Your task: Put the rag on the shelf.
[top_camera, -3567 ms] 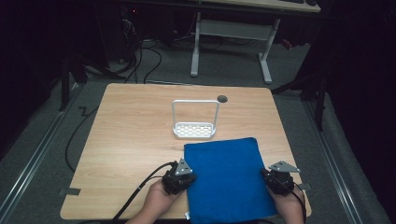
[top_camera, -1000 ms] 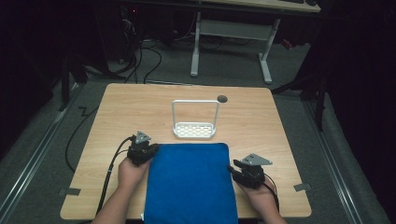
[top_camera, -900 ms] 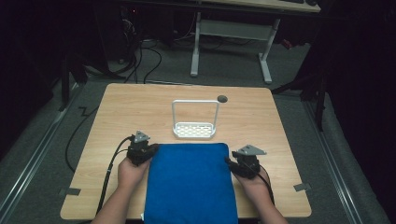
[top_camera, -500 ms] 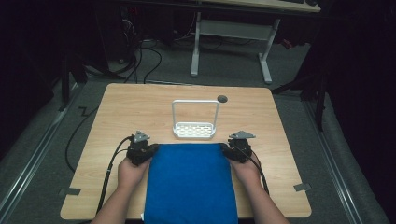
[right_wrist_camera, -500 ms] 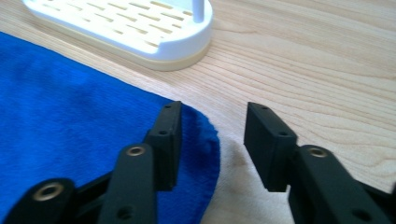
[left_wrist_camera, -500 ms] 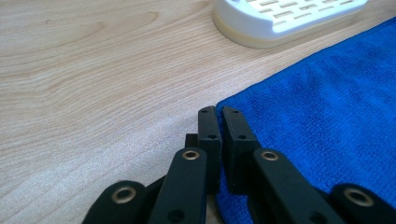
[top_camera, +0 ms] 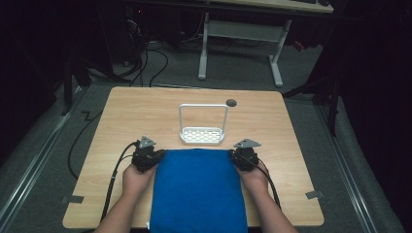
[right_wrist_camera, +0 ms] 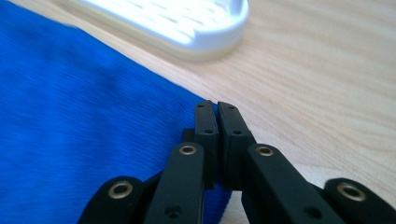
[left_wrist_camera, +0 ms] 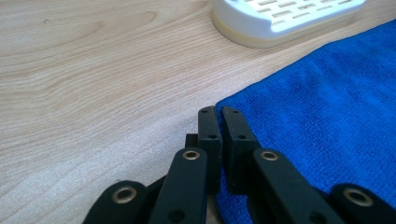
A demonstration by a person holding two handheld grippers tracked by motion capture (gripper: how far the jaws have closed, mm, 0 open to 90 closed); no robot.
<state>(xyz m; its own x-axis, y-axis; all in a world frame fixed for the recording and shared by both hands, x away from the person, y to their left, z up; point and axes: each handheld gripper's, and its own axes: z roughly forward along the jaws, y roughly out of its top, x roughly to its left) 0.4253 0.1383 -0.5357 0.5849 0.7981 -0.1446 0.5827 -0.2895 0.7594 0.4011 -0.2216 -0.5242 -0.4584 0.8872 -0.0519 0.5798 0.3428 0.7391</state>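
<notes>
A blue towel point(top_camera: 197, 189) lies folded on the near half of the wooden table point(top_camera: 141, 109), its near edge hanging over the front. My left gripper point(top_camera: 158, 157) is shut on the towel's far left corner; in the left gripper view the jaws point(left_wrist_camera: 219, 112) pinch the blue towel point(left_wrist_camera: 327, 102) at its edge. My right gripper point(top_camera: 233, 156) has just been closing and is now shut on the far right corner. In the right gripper view the closed gripper point(right_wrist_camera: 216, 106) has the corner of the towel point(right_wrist_camera: 84, 116) between its pads.
A white slotted rack point(top_camera: 203, 135) with a tall wire handle stands just beyond the towel's far edge, also seen as the rack point(left_wrist_camera: 285, 18) and the rack point(right_wrist_camera: 187, 23). A round cable hole point(top_camera: 231, 103) sits at the table's back. Cables trail off the left front.
The right gripper moved along the towel's right edge to its far right corner and closed there. The left gripper stayed shut at the far left corner. The towel lies narrower than 3.6 s ago.
</notes>
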